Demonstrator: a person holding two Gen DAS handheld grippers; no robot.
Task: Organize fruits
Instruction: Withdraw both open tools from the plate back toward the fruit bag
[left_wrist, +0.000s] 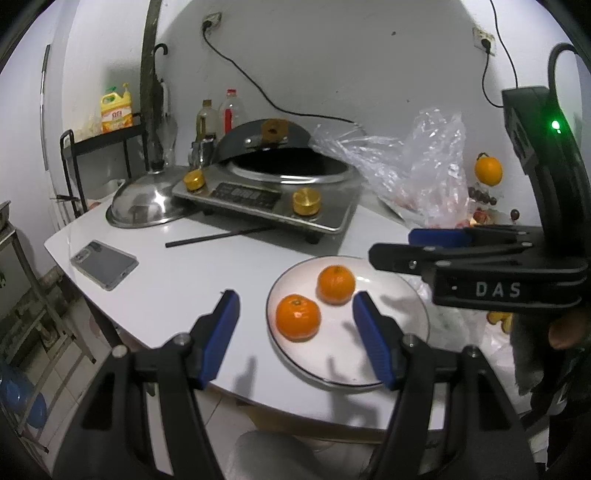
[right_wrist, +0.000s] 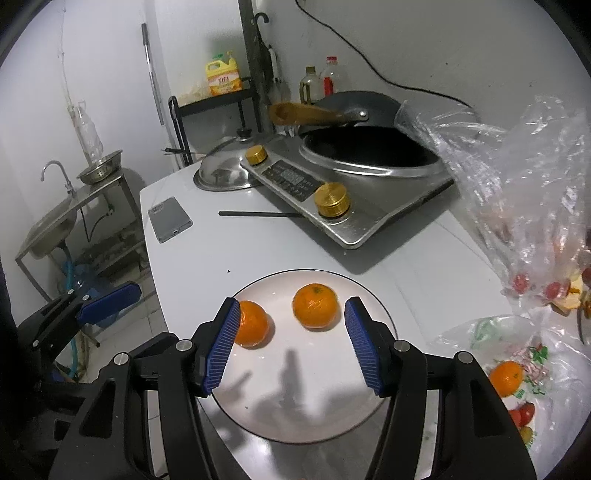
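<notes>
Two oranges lie on a white plate (left_wrist: 406, 317) near the table's front edge: a near one (left_wrist: 297, 316) and a far one (left_wrist: 335, 285). In the right wrist view they show on the plate (right_wrist: 314, 398) as a left orange (right_wrist: 253, 324) and a right one (right_wrist: 316, 305). My left gripper (left_wrist: 295, 338) is open and empty, hovering over the plate's left part. My right gripper (right_wrist: 290, 345) is open and empty above the plate; it also shows in the left wrist view (left_wrist: 391, 247). Another orange (right_wrist: 506, 377) lies on a plastic bag at the right.
An induction cooker with a wok (left_wrist: 280, 184) stands behind the plate, a steel lid (left_wrist: 144, 206) to its left. A phone (left_wrist: 104, 264) and a black chopstick (left_wrist: 218, 236) lie on the table. Crumpled clear bags with fruit (right_wrist: 524, 206) fill the right side. A sink (right_wrist: 51, 225) stands at left.
</notes>
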